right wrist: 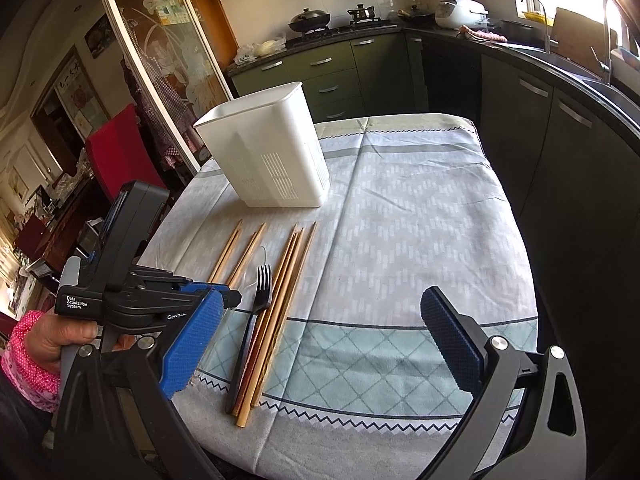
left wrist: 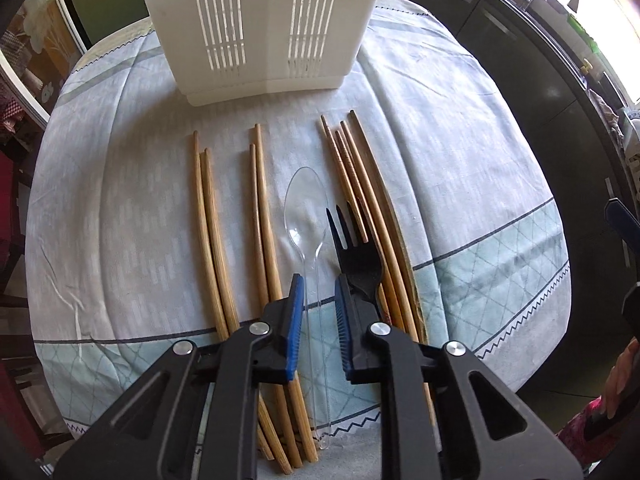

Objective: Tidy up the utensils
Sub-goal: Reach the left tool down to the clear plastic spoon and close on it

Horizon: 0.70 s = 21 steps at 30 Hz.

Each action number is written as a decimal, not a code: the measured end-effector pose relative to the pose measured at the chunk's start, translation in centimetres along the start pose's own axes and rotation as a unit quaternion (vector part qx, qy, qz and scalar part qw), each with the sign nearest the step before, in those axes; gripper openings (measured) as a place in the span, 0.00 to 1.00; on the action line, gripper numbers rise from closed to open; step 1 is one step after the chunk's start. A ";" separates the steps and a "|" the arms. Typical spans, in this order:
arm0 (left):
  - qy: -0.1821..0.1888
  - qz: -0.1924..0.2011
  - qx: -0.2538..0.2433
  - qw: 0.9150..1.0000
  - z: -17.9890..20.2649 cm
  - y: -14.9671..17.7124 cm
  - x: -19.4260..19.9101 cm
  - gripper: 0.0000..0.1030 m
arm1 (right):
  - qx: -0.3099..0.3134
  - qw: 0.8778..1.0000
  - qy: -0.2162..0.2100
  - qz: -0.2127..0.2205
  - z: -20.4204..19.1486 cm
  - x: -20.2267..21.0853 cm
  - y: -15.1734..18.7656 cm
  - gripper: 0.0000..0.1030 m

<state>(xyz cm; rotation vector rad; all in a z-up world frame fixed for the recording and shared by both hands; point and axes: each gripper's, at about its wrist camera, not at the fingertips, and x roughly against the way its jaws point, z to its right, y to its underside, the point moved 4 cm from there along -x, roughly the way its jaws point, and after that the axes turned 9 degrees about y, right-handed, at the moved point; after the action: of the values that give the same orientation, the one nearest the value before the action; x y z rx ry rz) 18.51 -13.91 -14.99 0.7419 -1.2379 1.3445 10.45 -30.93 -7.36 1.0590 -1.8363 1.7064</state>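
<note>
Your left tongs (left wrist: 318,284) point down at the tabletop (left wrist: 460,168), narrowed around the clear plastic spoon's (left wrist: 306,216) handle, though pad contact isn't clear. The black fork (left wrist: 356,252) lies just right of it, wooden chopsticks (left wrist: 212,216) flank both, and the white utensil basket (left wrist: 260,28) stands beyond. Your right tongs (right wrist: 320,340) gape wide, empty, above the cloth.
</note>
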 end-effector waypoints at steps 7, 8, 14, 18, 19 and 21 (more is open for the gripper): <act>-0.001 -0.029 0.003 1.000 0.2 -0.6 -1.9 0.15 | 0.027 0.999 0.015 -0.007 -1.1 -0.8 -0.4 0.89; -0.003 -0.026 -0.001 1.000 0.3 -0.7 -1.9 0.15 | 0.030 0.999 0.017 -0.008 -1.2 -0.9 -0.5 0.88; 0.003 -0.027 0.003 1.000 0.2 -1.4 -1.9 0.08 | 0.058 0.997 0.024 -0.042 -2.1 -2.1 -0.7 0.83; 0.019 -0.001 0.006 1.000 -0.3 -1.3 0.2 0.08 | 0.078 0.994 0.027 -0.071 -3.0 -3.4 -0.8 0.67; 0.023 0.008 0.007 1.000 -0.3 -0.9 0.7 0.08 | 0.081 0.993 0.022 -0.082 -3.3 -3.8 -0.8 0.58; 0.031 0.025 0.008 0.999 -0.5 -1.1 2.0 0.08 | 0.081 0.991 0.008 -0.110 -4.0 -5.0 -0.8 0.43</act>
<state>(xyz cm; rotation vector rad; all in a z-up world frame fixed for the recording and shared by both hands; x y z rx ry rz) 19.26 -13.02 -12.96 0.6792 -1.2054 1.4094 13.41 -25.83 -9.87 1.2578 -1.5292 1.7463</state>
